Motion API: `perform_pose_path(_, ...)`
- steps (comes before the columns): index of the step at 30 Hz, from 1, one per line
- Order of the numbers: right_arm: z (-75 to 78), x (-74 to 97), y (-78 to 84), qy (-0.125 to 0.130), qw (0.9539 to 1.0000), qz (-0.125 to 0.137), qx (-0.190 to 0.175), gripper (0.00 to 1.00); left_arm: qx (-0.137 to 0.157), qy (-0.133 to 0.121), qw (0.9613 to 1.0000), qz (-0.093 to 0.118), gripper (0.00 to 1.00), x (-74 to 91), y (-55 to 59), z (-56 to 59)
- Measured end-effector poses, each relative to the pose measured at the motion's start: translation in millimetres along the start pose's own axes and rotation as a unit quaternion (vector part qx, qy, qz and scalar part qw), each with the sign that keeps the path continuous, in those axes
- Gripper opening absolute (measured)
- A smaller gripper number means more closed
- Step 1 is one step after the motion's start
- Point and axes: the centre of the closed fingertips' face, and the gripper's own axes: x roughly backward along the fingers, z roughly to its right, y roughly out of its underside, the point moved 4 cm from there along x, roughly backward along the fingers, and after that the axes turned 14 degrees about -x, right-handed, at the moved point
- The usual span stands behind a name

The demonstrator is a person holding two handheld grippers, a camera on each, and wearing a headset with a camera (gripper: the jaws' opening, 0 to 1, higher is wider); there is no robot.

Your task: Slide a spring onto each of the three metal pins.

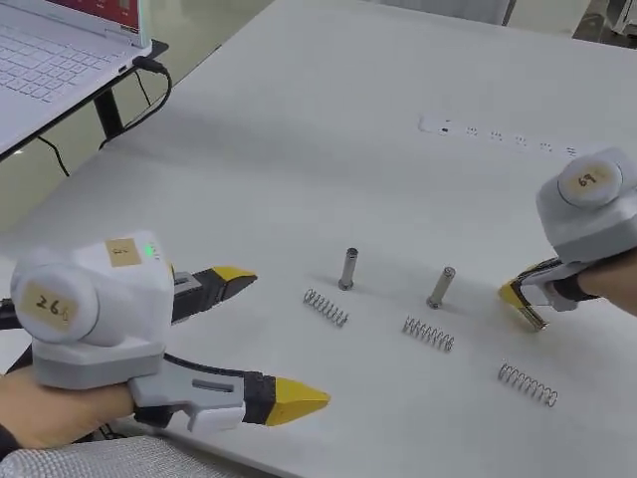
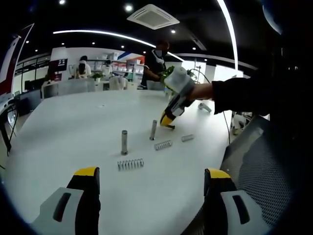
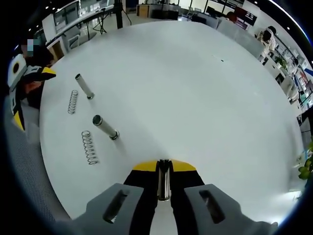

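Two metal pins stand upright on the white table, one left of the other. A third pin is clamped between the jaws of my right gripper, low over the table at the right. Three springs lie flat: one by the left pin, one by the second pin, one near the right gripper. My left gripper hovers at the lower left, open and holding nothing, its jaws pointing at the pins and springs.
A white laptop on a stand with a black cable sits at the far left. A row of small marks runs across the table behind the pins. The table's front edge is close to the left gripper. People stand in the background.
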Motion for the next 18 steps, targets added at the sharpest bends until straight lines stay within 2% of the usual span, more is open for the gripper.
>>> perform_pose_path(9,-2.5,15.1,-4.6,0.002,0.9996,0.027,-0.011,0.06,-0.009,0.008,0.9999,-0.002,0.84,-0.6,-0.5,2.1)
perform_pose_path(18,-0.9,25.5,-2.5,0.006,0.9989,0.043,-0.021,0.06,-0.013,0.010,0.9999,-0.002,0.84,-0.5,-1.2,2.9)
